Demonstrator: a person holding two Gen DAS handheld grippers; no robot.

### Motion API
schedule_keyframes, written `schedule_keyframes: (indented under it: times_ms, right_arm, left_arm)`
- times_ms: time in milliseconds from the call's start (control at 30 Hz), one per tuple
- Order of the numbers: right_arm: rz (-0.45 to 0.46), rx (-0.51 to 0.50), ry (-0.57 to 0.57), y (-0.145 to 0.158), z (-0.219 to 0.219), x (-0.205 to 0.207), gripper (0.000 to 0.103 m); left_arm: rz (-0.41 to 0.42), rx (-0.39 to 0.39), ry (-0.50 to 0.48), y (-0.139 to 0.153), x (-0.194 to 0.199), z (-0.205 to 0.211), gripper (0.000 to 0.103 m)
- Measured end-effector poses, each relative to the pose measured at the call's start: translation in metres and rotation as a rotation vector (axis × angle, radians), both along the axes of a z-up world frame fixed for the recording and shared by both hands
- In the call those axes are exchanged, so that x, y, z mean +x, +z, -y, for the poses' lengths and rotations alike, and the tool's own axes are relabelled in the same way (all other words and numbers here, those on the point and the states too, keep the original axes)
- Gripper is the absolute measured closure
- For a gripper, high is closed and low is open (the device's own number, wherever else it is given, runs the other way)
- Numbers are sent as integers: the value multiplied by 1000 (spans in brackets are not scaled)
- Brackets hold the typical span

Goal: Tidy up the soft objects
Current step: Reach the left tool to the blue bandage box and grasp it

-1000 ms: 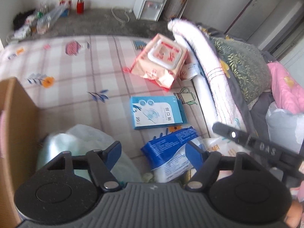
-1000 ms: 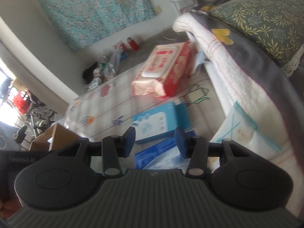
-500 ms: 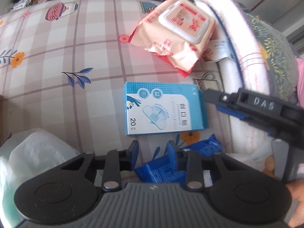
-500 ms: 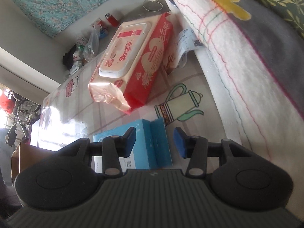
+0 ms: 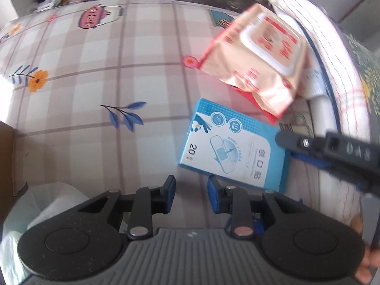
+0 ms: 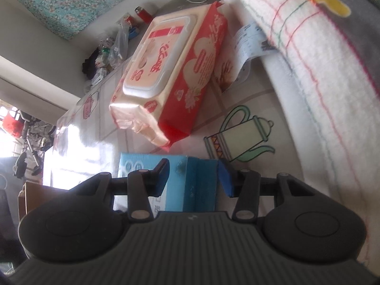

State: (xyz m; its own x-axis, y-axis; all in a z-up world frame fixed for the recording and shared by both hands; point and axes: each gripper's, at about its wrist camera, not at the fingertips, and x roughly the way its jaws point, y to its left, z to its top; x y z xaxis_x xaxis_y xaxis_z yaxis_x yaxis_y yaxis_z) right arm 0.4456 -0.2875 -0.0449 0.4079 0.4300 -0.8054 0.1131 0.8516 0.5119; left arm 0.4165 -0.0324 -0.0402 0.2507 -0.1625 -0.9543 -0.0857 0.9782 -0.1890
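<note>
A flat blue plaster box [image 5: 232, 147] lies on the checked tablecloth [image 5: 95, 83]. Just beyond it a pink and red wet-wipes pack [image 5: 256, 54] leans against a folded white towel [image 5: 332, 54]. My left gripper [image 5: 191, 190] hangs over the cloth beside the box's near left corner. Its jaws are closing with nothing between them. My right gripper [image 6: 193, 175] stands open low over the box [image 6: 190, 182], whose right end shows between its fingers. The wipes pack [image 6: 171, 71] sits just beyond it. From the left wrist view, the right gripper's fingers [image 5: 296, 141] reach in over the box's right edge.
A white plastic bag [image 5: 47, 206] lies at the lower left beside a cardboard box [image 5: 7, 156]. The folded towel [image 6: 320, 59] and pillows wall off the right side. Clutter [image 6: 106, 54] sits at the far end of the cloth.
Both grippers have come down and closer to the blue box. The left jaws have narrowed a lot. The blue packet has slipped out of sight under the left gripper.
</note>
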Motion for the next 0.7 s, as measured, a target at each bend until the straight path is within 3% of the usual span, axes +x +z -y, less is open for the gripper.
schedule_keyframes:
  times_ms: [233, 467, 700]
  right_arm:
    - [-68, 193, 62, -13, -10, -7, 58]
    - [54, 93, 82, 20, -12, -5, 58]
    - [64, 106, 89, 11, -28, 28, 58]
  left_arm:
    - [27, 25, 60, 2, 6, -14, 72]
    - [16, -44, 46, 11, -4, -18, 63]
    - [35, -117, 68, 13, -4, -12, 60]
